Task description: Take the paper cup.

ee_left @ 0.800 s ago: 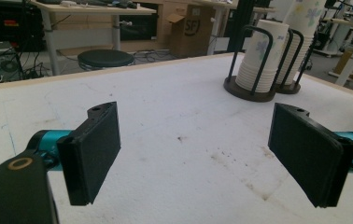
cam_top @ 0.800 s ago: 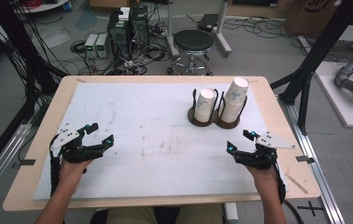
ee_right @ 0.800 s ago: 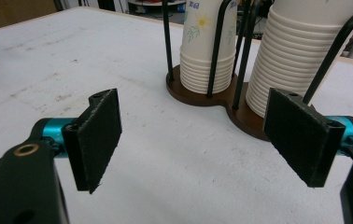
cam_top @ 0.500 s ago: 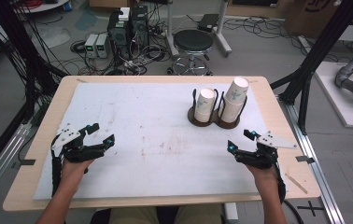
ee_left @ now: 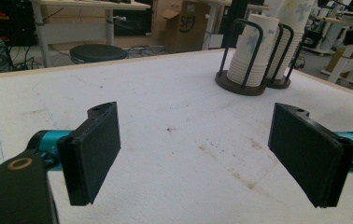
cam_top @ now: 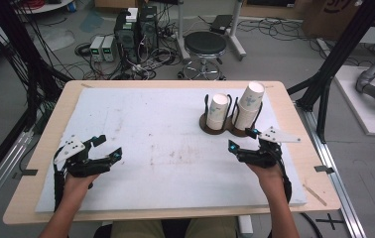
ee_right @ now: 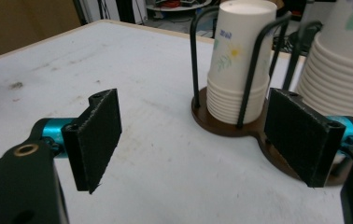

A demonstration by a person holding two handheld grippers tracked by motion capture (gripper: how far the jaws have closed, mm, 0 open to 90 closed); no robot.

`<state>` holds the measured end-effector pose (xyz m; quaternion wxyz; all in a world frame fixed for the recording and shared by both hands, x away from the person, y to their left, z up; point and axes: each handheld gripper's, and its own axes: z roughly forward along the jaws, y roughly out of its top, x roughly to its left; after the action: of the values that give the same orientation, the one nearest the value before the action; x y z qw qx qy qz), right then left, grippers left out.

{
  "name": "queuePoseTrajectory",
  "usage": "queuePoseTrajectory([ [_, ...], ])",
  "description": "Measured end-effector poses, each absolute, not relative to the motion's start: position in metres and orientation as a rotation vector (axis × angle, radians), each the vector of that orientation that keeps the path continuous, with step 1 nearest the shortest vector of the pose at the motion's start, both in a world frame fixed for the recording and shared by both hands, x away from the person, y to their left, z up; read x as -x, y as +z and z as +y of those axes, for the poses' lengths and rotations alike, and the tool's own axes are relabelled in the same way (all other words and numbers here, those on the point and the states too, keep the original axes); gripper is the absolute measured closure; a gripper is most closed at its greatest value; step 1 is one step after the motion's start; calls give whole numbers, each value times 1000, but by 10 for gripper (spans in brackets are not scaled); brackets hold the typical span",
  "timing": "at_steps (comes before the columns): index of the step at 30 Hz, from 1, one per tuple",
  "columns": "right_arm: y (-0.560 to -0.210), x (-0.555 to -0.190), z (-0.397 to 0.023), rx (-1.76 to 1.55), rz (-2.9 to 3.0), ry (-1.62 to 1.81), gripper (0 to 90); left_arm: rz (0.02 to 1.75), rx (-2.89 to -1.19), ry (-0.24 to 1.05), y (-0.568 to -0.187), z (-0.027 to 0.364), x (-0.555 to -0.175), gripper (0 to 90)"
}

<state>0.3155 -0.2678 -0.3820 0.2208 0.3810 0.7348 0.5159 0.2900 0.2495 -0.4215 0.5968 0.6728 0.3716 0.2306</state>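
Two stacks of upside-down paper cups stand in a dark double holder [cam_top: 223, 127] at the table's right back: a shorter stack [cam_top: 218, 111] on the left, a taller one [cam_top: 249, 105] on the right. My right gripper [cam_top: 242, 140] is open just in front of the holder, nothing between its jaws; in the right gripper view the shorter stack [ee_right: 239, 60] rises close ahead between the wire posts. My left gripper [cam_top: 108, 146] is open over the white mat at the front left, with nothing in it. From the left gripper view both stacks [ee_left: 255, 56] stand far off.
A white foam mat [cam_top: 165, 144] with brown stains covers the wooden table [cam_top: 294, 119]. Beyond the far edge are a black stool [cam_top: 205, 44], electronics boxes [cam_top: 136, 29] and cables on the floor. Black frame posts stand at both sides.
My right gripper has moved slightly forward toward the cup holder. The left gripper has stayed in place.
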Motion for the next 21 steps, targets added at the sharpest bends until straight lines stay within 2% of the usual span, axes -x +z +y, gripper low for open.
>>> queuePoseTrajectory([
  [9, -350, -357, -241, -978, 2069, 1418, 200, 856, -1566, 513, -423, 248, -291, 169],
  [21, -336, -402, -223, -1020, 2093, 1325, 201, 849, -1563, 492, -423, 247, -292, 169],
])
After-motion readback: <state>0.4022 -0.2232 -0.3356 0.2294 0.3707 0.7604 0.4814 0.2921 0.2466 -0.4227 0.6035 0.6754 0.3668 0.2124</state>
